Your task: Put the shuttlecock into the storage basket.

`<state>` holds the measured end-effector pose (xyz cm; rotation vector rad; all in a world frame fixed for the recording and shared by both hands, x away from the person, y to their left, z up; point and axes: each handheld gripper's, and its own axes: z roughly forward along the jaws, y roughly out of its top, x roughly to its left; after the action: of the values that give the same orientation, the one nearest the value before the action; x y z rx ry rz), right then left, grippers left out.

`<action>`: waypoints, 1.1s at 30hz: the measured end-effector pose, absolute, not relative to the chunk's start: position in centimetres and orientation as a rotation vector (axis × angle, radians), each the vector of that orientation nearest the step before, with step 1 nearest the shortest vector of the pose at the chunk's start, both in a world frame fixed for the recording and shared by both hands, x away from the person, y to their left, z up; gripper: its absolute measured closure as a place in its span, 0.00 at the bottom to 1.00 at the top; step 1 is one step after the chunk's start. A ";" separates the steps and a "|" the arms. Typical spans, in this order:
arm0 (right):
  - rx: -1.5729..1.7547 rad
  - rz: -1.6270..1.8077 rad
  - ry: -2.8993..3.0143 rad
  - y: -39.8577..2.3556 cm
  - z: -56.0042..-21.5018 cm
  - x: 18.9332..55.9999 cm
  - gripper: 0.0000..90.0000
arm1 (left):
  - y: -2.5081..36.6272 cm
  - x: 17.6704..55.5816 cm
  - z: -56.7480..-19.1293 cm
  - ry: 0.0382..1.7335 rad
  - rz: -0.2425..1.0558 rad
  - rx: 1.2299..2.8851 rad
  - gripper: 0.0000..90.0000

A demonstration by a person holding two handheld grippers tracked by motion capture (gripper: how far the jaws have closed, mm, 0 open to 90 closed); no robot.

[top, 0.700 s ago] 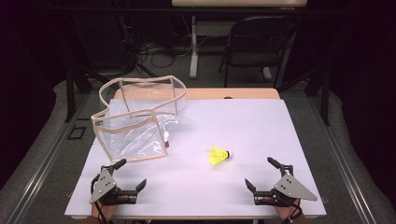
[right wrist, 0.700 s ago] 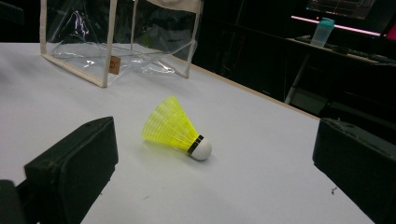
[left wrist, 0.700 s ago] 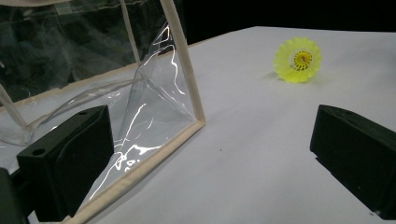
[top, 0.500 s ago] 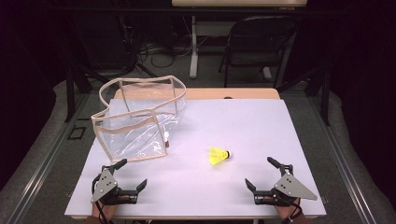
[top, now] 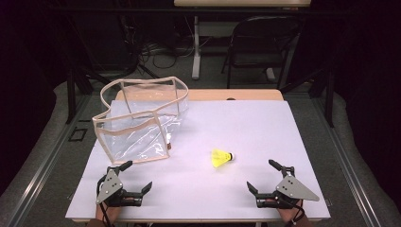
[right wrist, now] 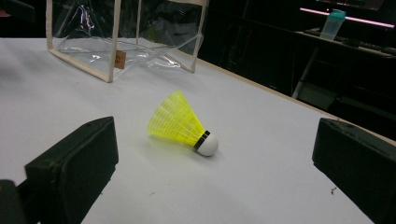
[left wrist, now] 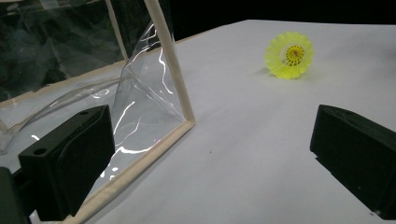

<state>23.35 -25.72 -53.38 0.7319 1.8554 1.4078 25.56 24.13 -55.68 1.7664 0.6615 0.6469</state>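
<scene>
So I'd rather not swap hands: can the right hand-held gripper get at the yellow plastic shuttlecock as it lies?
Probably yes: the right hand-held gripper stands open, with bare white tabletop between it and the yellow plastic shuttlecock.

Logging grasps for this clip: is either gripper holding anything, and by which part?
Nothing is held: left gripper and right gripper stand open, apart from shuttlecock and clear bag.

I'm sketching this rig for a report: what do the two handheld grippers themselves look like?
Both are black. The left gripper and right gripper each carry a flat grey three-cornered plate on top. In the gripper views each jaw ends in a blocky matte black pad. A thin dark cable trails from the left one. No sleeves are visible.
</scene>
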 end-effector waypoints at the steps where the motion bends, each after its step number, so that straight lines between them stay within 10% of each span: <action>1: 0.737 1.407 1.861 -25.7 -53.4 23.4 0.00 | 23.8 25.7 -55.6 0.650 0.646 1.775 0.00; 33: 0.748 1.403 1.890 -25.6 -53.6 23.6 0.00 | 19.4 27.8 -54.7 0.582 0.495 1.882 0.00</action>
<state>23.61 -25.62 -53.59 0.7480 1.8898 1.4032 27.79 19.41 -54.72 1.8819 0.5816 0.4952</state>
